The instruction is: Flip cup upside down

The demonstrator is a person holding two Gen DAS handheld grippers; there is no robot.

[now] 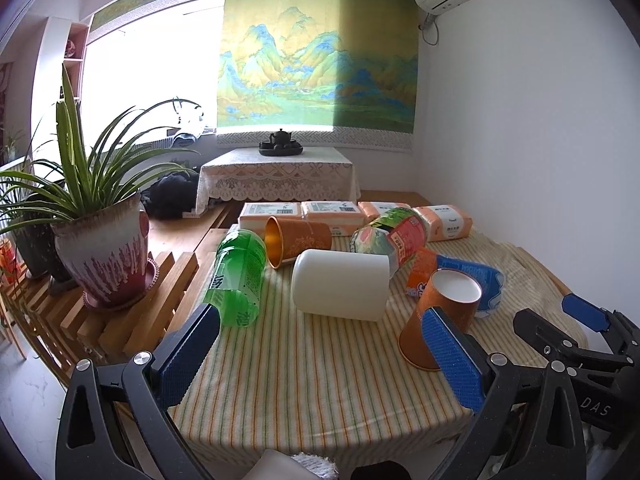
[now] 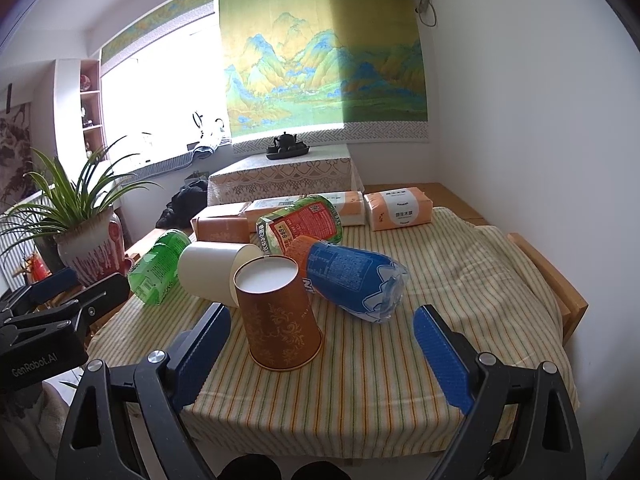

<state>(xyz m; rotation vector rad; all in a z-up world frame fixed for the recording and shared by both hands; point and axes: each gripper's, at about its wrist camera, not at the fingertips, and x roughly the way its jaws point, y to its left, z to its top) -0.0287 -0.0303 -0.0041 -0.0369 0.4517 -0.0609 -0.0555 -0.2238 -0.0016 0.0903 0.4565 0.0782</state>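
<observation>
Striped cloth | orange cup inverted, rim part-hidden | both grippers' jaws spread, empty

Near half of counter: bare striped cloth, open to approach from the front edge. Orange cup stands upside down, alone at the front. Just behind it: white cup on its side, blue bottle lying to its right. Green bottle blocks the left edge. Tissue packs line the back. Right side of the cloth free.
</observation>
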